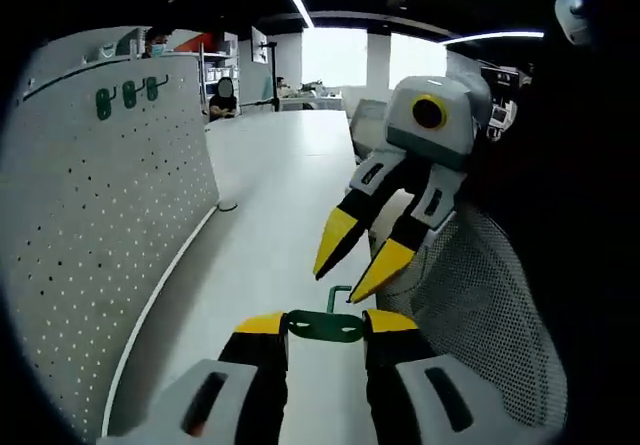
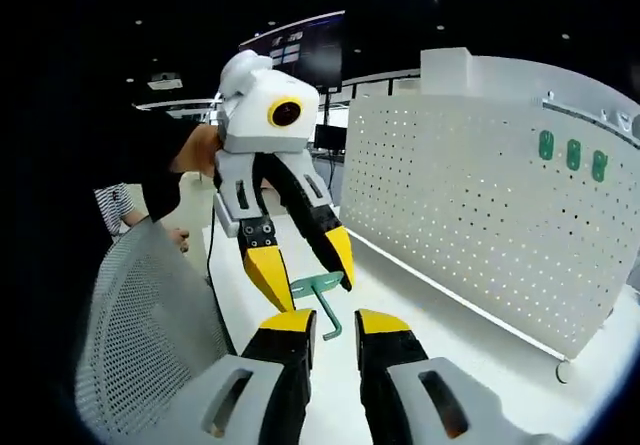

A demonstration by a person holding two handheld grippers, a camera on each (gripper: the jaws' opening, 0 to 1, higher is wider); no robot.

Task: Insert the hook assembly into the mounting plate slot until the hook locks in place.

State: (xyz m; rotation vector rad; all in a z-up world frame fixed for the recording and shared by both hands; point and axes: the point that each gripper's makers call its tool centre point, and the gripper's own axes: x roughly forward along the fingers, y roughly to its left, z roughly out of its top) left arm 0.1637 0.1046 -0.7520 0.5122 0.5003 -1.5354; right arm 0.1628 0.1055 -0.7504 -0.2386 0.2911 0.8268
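Observation:
A green hook assembly (image 1: 325,325) lies flat between my left gripper's (image 1: 326,323) yellow tips, which are shut on its plate. In the right gripper view the same hook (image 2: 318,291) hangs from the left gripper (image 2: 306,267), its curved stem pointing down toward my right gripper (image 2: 337,325). The right gripper (image 1: 360,257) is open, empty, and just above the hook. The white perforated mounting plate (image 1: 100,215) stands upright along the table's left side, with three green hooks (image 1: 126,95) near its top. From the right gripper it is the plate (image 2: 480,195) on the right, carrying those hooks (image 2: 572,155).
A grey mesh chair back (image 1: 480,305) stands close on the right, seen too as the chair back (image 2: 140,335). The white table (image 1: 280,185) stretches ahead. A person (image 1: 225,95) sits at the far end, beyond the plate. A hand (image 2: 195,150) holds the left gripper.

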